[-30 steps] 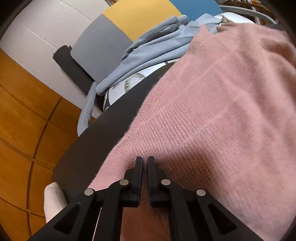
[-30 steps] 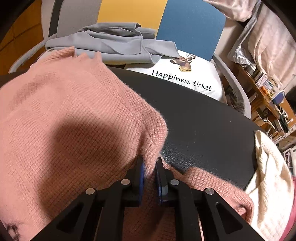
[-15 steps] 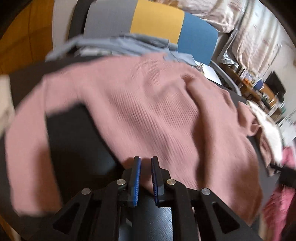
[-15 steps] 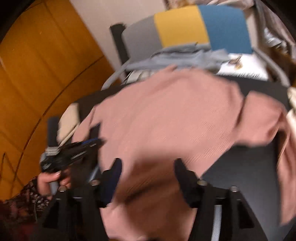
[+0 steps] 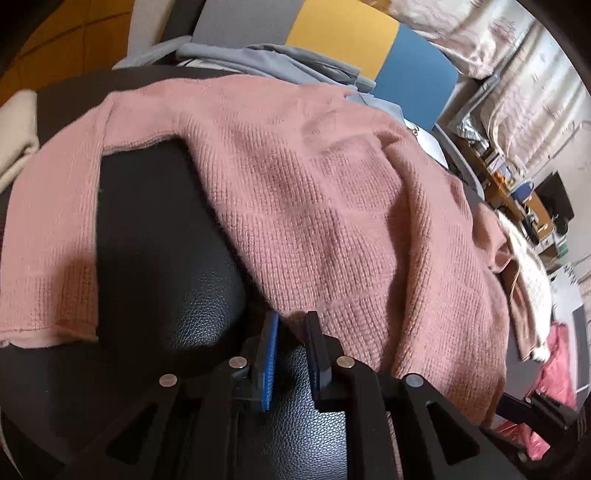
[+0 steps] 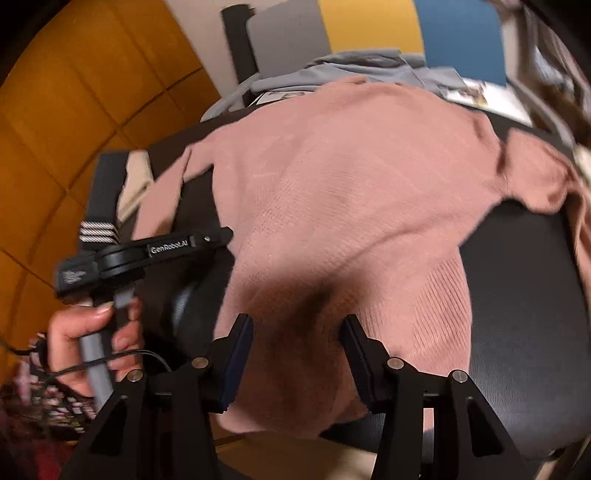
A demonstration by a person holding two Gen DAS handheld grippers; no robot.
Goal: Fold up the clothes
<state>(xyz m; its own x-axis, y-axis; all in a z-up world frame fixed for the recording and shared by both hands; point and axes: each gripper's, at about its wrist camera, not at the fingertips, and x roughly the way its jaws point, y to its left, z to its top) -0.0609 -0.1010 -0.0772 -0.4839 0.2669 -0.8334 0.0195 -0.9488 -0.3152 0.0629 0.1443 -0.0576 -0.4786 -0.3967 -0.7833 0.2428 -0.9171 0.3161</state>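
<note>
A pink knit sweater [image 5: 325,206] lies spread on a black leather table [image 5: 155,229], one sleeve [image 5: 51,236] curving down the left. My left gripper [image 5: 291,323] sits at the sweater's near hem, jaws narrowly parted with the hem's edge between the tips; a grip is not clear. In the right wrist view the sweater [image 6: 351,206] fills the middle. My right gripper [image 6: 297,326] is open wide above its near hem, holding nothing. The left gripper [image 6: 207,240] shows there at the sweater's left edge, held by a hand [image 6: 92,332].
A grey garment [image 5: 266,62] and a white printed shirt [image 6: 480,92] lie on a grey, yellow and blue chair [image 6: 369,29] behind the table. A cream cloth [image 5: 18,136] lies at the left, a cream knit [image 5: 528,273] and pink clothes [image 5: 554,369] at the right.
Both grippers let go of the sweater and pulled back to its near hem. The right gripper opened wide. The sweater now lies spread flat on the table.
</note>
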